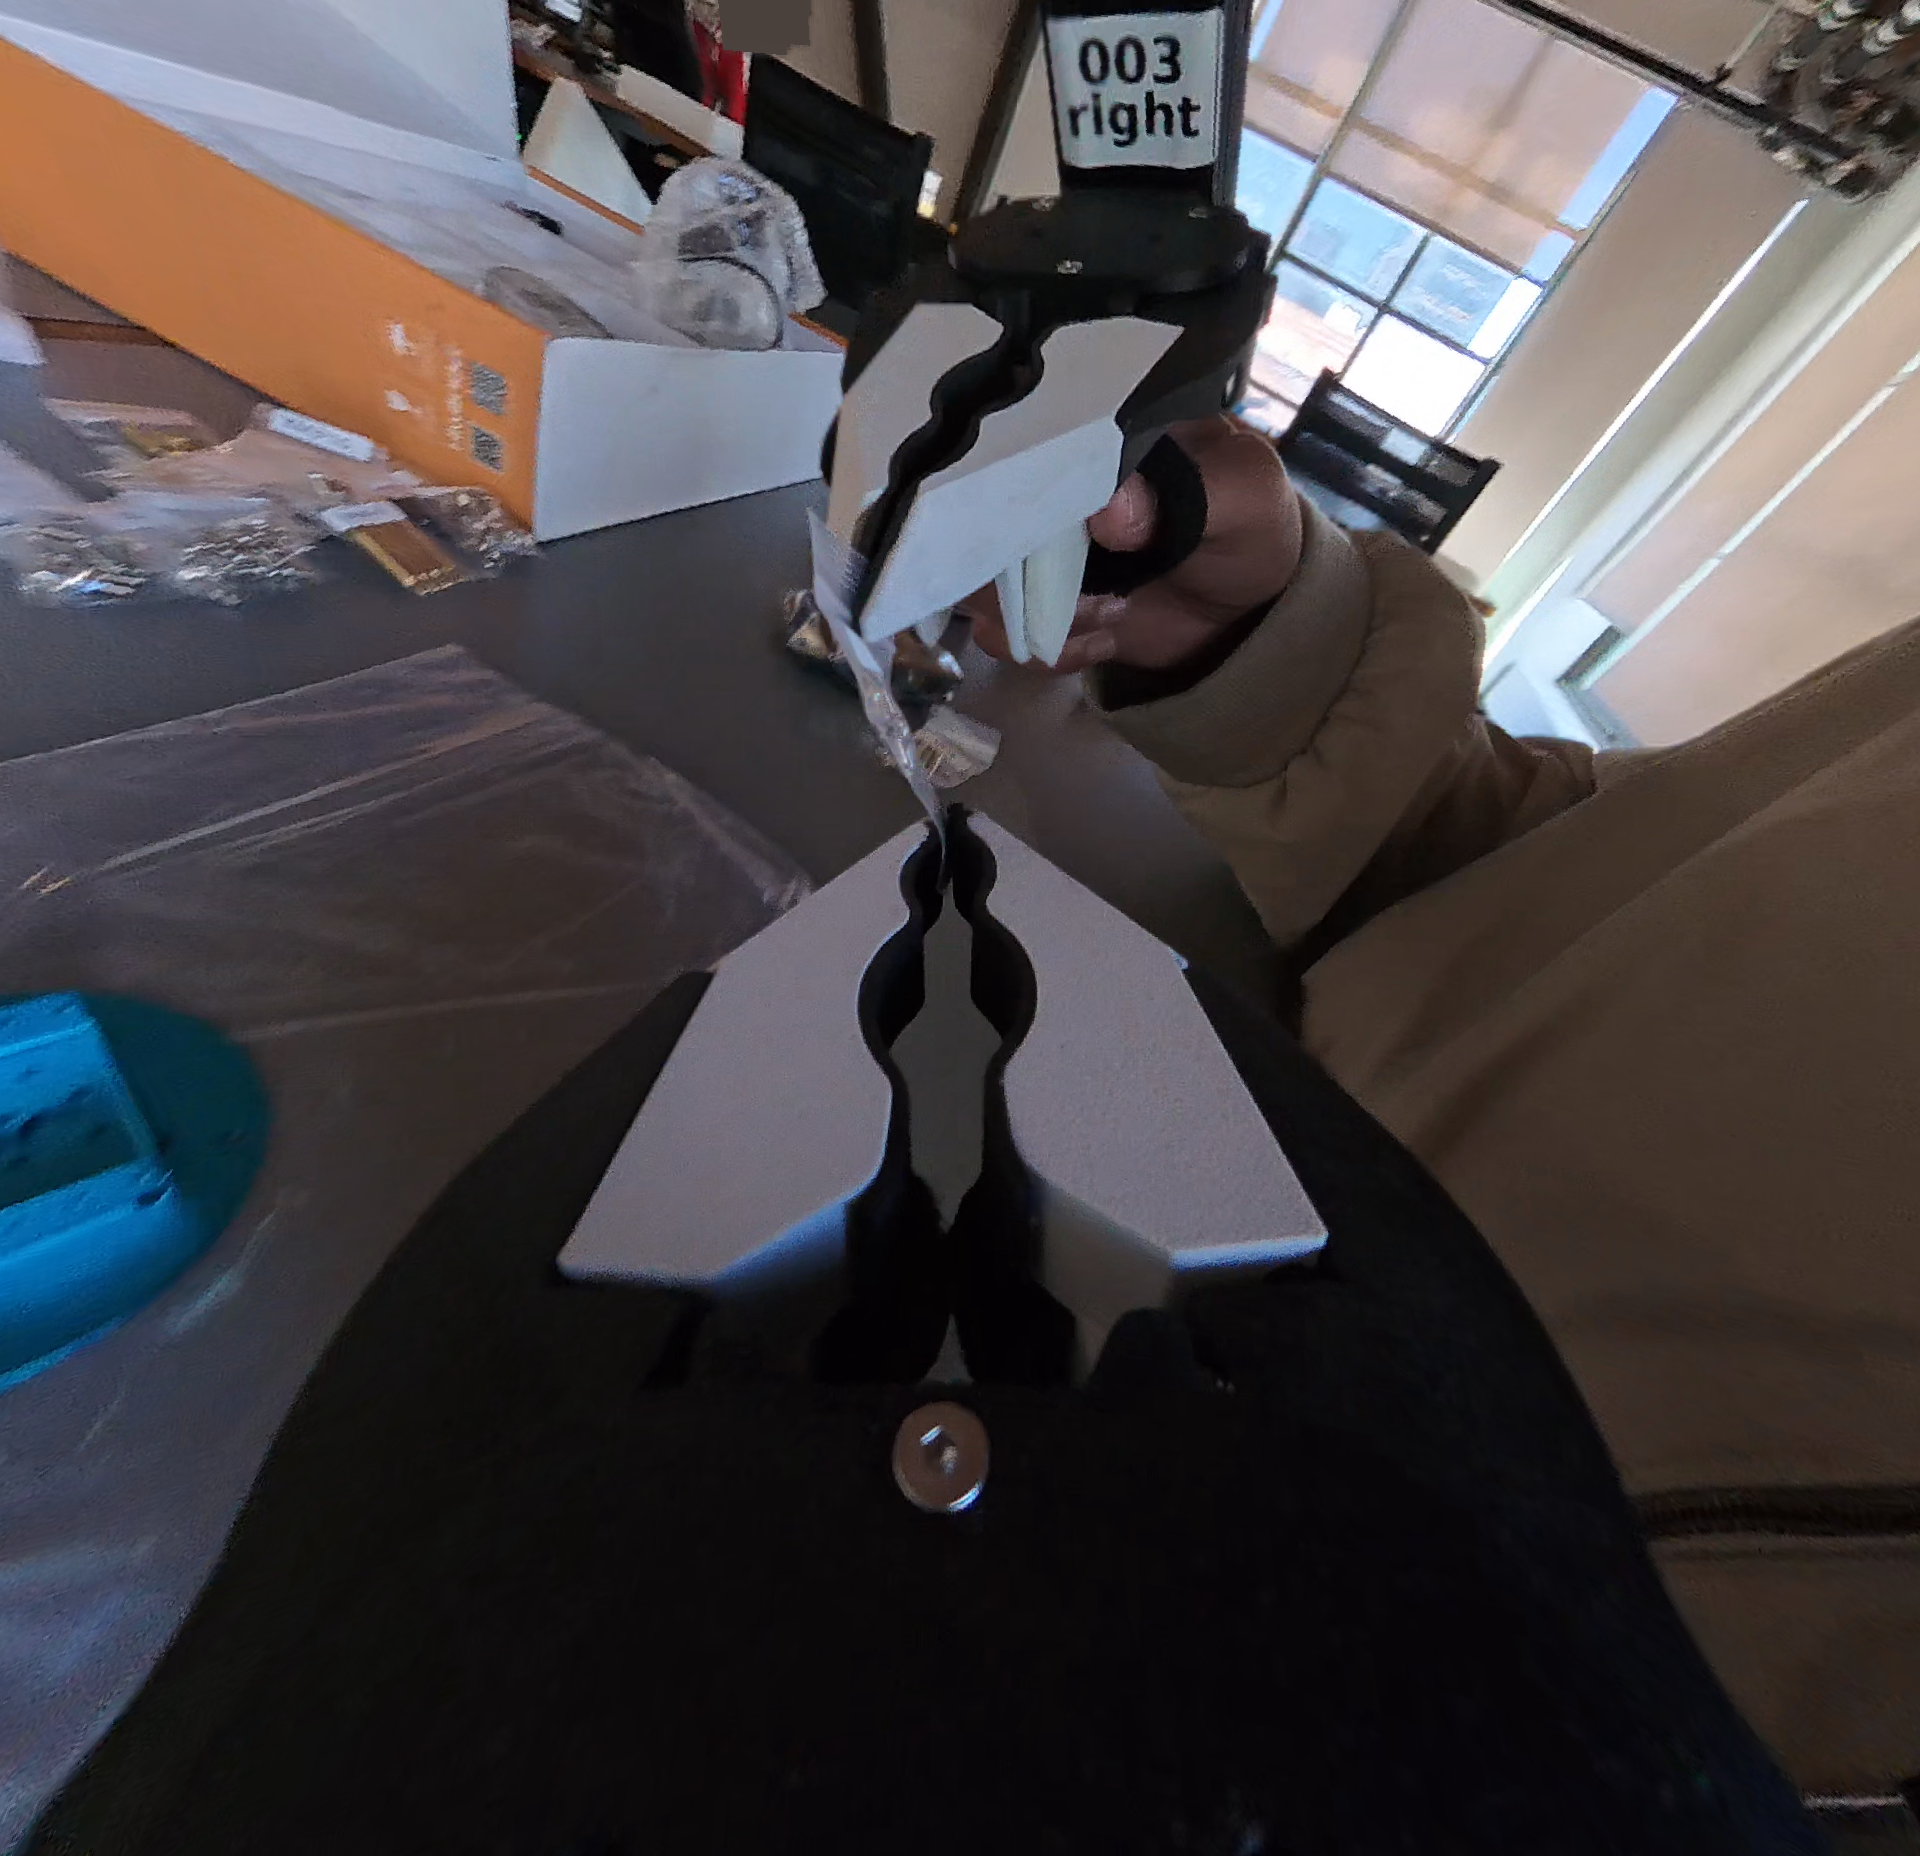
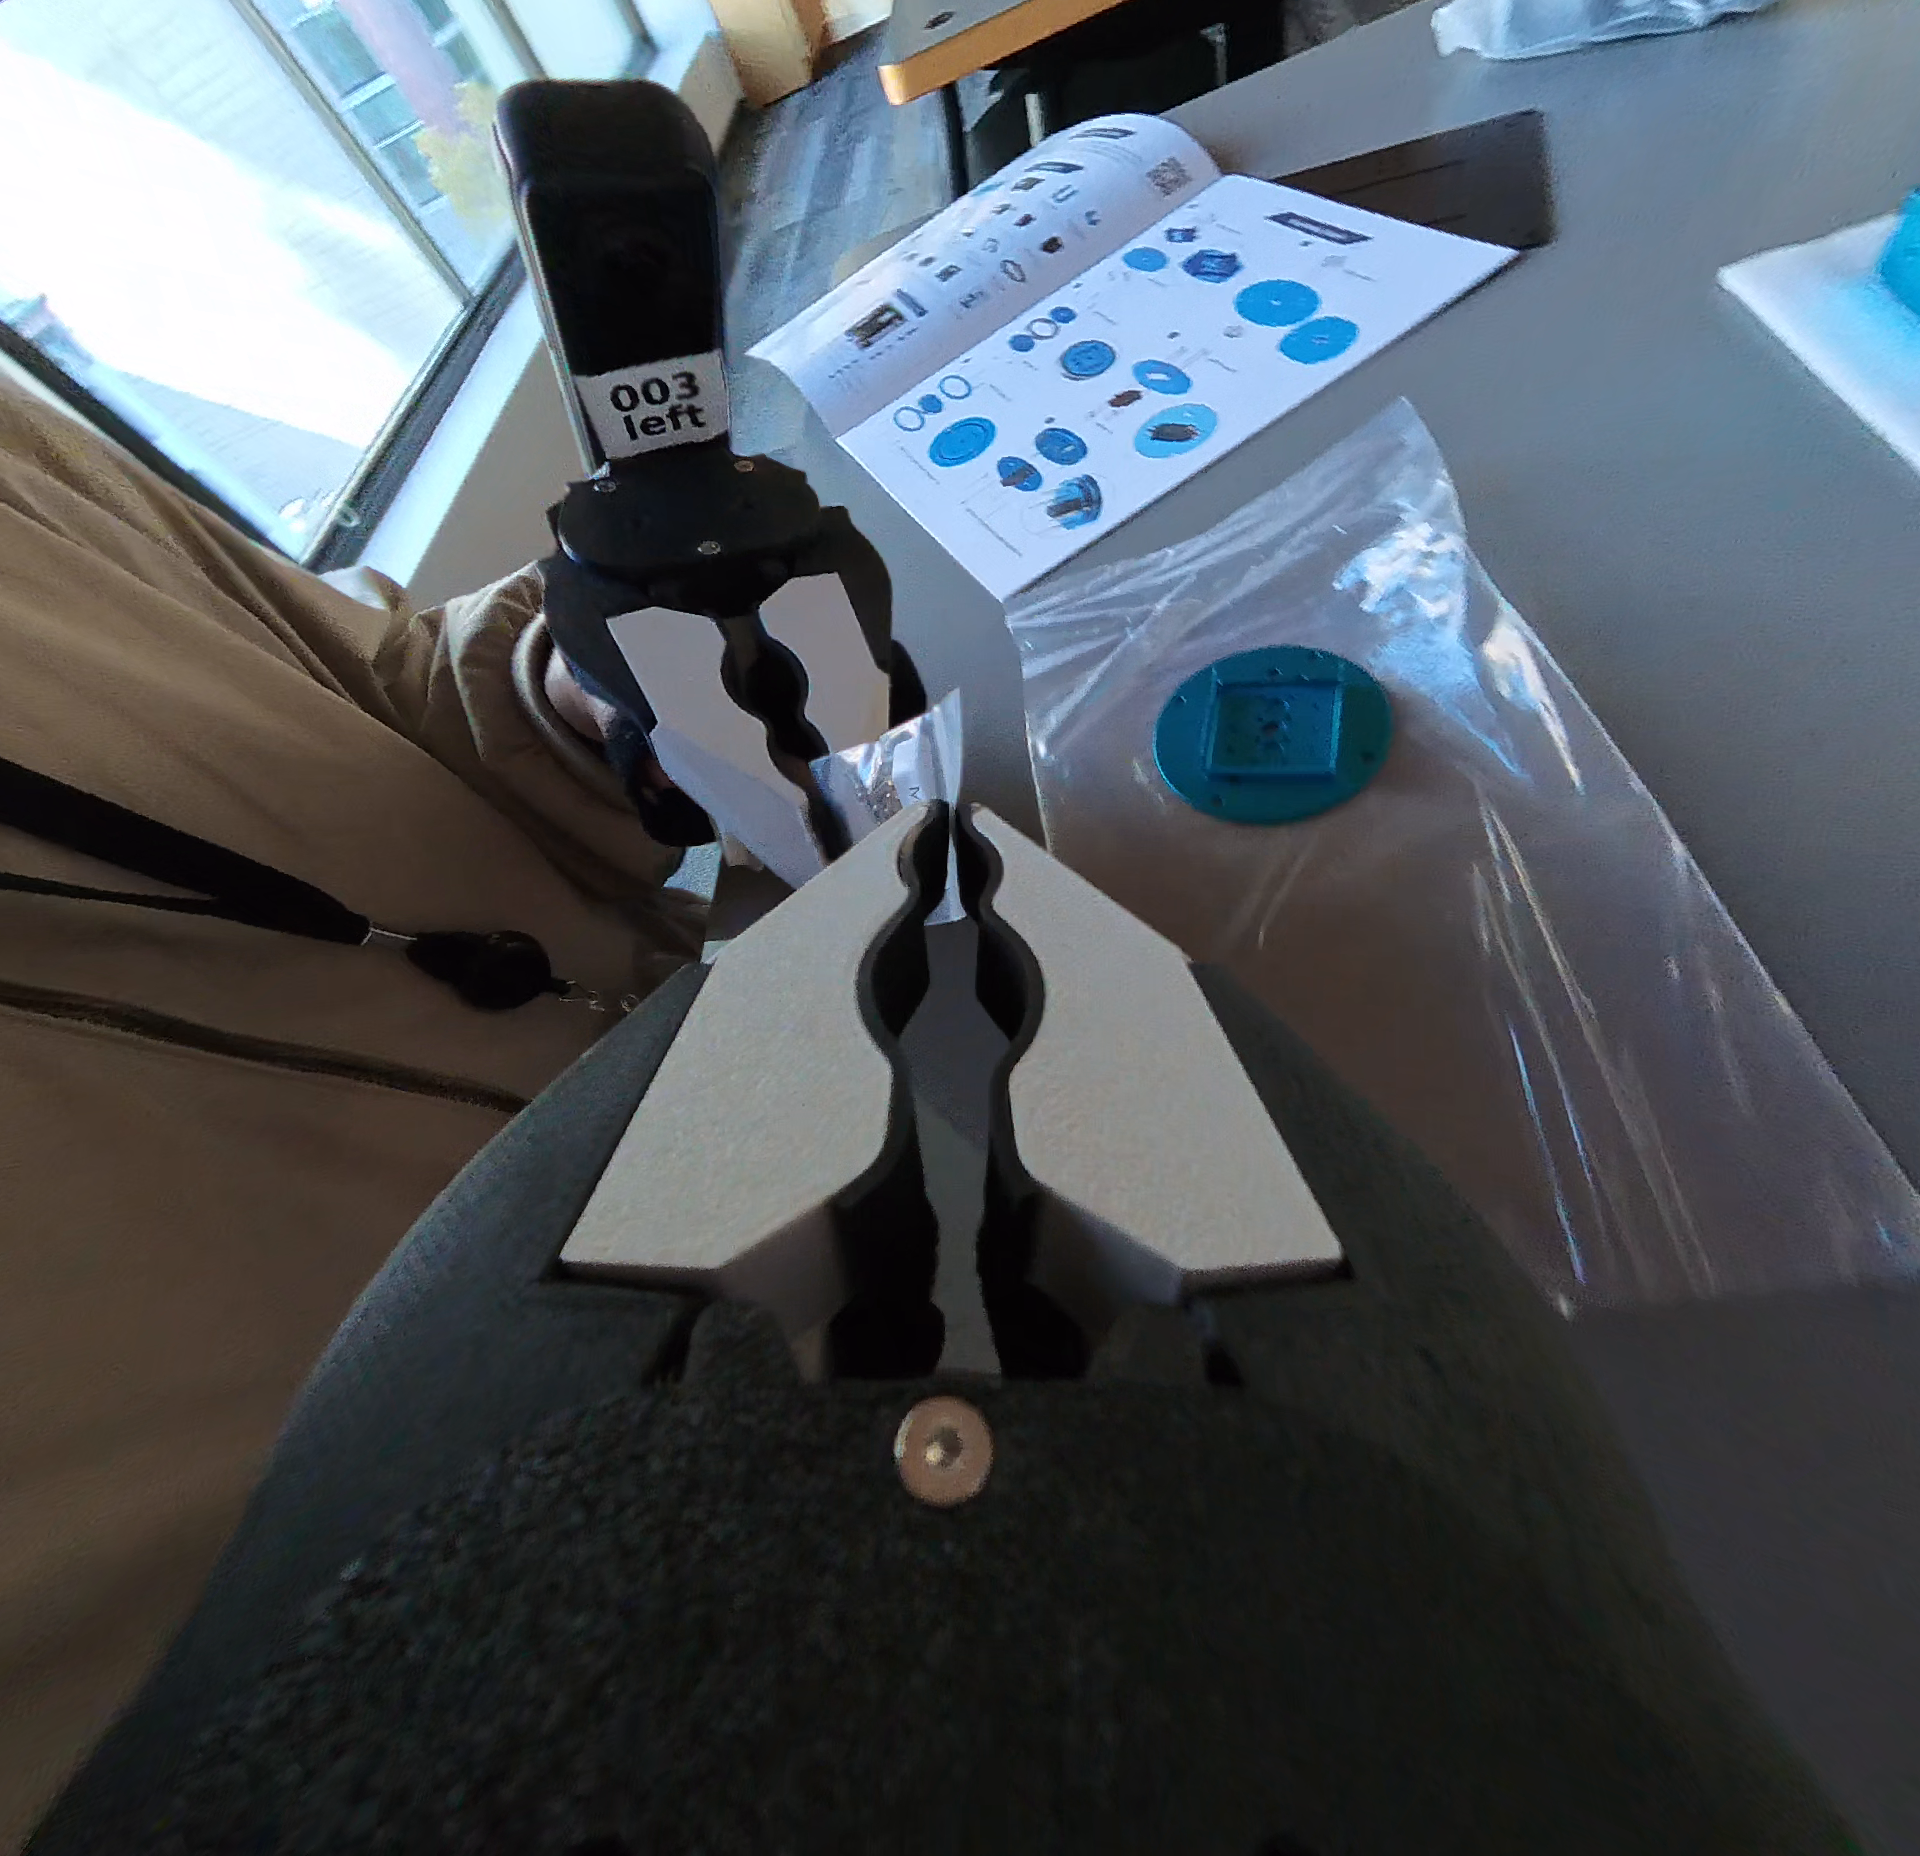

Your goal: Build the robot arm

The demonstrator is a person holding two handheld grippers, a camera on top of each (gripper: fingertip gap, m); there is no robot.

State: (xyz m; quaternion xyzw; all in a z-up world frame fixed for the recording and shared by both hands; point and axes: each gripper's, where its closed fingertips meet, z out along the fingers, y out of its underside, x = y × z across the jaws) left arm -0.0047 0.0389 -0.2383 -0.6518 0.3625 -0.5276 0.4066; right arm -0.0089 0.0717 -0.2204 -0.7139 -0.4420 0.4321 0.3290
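Clear-plastic pouch: a small transparent bag of metal hardware hangs stretched in the air between the two grippers, above the dark grey table.
Left gripper: fingers pressed together on the bag's lower edge.
Right gripper: pinching the opposite edge (a white strip shows between its tips).
Nearby: large clear plastic sheet bag with a blue round metal plate on it, open parts booklet, orange-and-white cardboard box.
Progress: bag looks unopened; its contents are inside.
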